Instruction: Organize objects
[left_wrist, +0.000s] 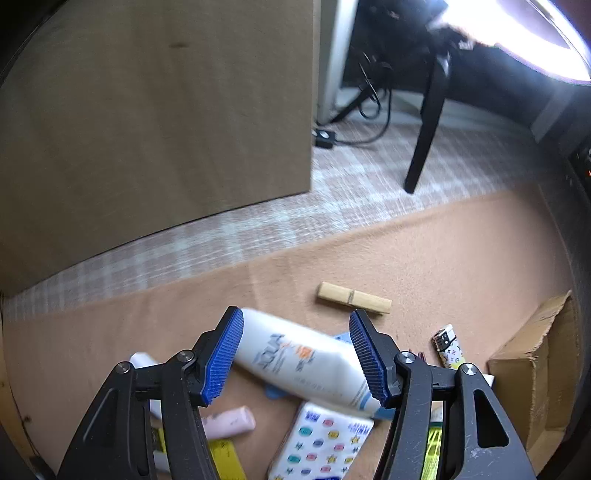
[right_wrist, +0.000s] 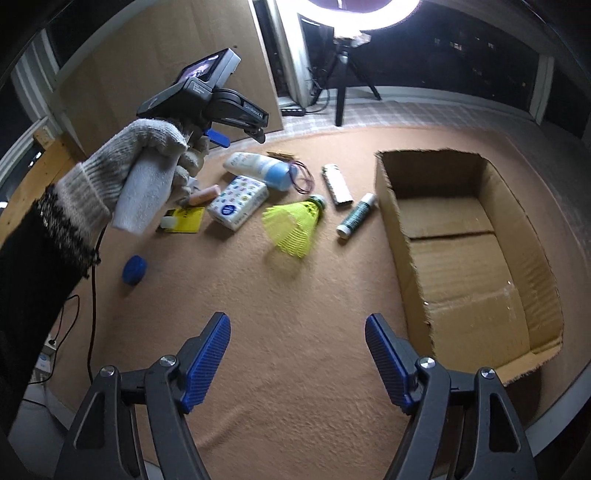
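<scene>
Cardboard box (right_wrist: 476, 236) bare inside; left gripper (left_wrist: 295, 354) part-open astride white bottle (left_wrist: 299, 360), seemingly untouched; right gripper (right_wrist: 297, 360) part-open, empty.

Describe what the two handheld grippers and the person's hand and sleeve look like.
Both the left gripper and the right gripper have black angular fingers with silver pivot bolts and ribbed blue pads. Seen from the right wrist, the left one carries a small screen on top. The hand wears a grey-white knit glove, above a black sleeve.

"AQUA", seemingly, on the white bottle (left_wrist: 303, 363); the smaller print beneath too blurred.
</scene>
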